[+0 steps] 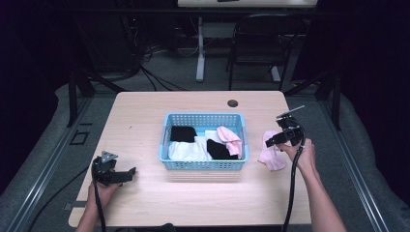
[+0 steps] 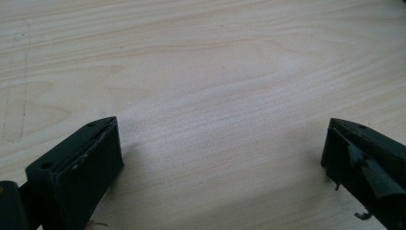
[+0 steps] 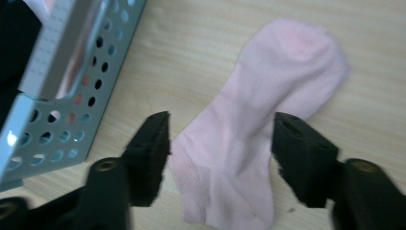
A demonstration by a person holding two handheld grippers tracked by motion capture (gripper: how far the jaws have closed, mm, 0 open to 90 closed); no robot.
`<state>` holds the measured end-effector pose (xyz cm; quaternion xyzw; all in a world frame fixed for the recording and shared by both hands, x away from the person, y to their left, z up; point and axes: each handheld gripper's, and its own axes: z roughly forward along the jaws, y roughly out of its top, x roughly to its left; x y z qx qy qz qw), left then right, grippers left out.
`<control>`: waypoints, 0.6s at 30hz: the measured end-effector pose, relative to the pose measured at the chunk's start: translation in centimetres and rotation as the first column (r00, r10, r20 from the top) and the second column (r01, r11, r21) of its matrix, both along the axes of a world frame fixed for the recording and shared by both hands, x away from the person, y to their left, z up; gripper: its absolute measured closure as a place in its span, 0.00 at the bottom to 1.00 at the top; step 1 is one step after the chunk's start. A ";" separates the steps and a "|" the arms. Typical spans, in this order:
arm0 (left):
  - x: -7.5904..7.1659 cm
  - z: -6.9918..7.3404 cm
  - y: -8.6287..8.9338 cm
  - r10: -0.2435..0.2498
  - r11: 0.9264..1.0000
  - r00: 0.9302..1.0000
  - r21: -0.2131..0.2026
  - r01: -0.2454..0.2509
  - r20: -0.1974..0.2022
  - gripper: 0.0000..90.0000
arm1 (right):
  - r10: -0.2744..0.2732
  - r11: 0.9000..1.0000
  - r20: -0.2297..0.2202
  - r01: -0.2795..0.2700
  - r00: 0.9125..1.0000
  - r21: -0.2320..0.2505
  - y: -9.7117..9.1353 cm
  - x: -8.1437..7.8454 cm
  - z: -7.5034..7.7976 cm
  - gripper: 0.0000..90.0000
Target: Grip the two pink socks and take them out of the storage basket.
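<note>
One counter carries one blue basket of socks: two black, two white, one pink. At its three o'clock lies one pink sock. The right hand-held gripper straddles it, spread; I judge pinching comes next. The left hand-held gripper, at eight o'clock, gapes empty.

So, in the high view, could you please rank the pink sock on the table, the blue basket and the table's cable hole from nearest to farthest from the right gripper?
1. Pink sock, directly beneath the right gripper.
2. Blue basket, to its left.
3. Cable hole, at the table's far edge.
</note>
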<state>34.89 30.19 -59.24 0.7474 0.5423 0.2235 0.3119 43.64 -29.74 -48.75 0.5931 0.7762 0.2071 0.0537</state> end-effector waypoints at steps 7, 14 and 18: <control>0.0 0.0 0.0 -0.002 1.000 1.000 0.001 0.002 -0.002 0.00 | 0.080 0.994 0.137 -0.089 0.987 0.064 1.8 -0.9 5.4 0.14; 0.0 0.0 0.0 -0.002 1.000 1.000 0.001 0.002 -0.002 0.00 | 0.207 0.974 0.192 -0.221 0.959 0.054 6.1 -0.7 7.9 0.07; 0.0 0.0 0.0 -0.002 1.000 1.000 0.001 0.002 -0.002 0.00 | 0.256 0.961 0.191 -0.272 0.948 0.060 8.3 -0.1 7.9 0.05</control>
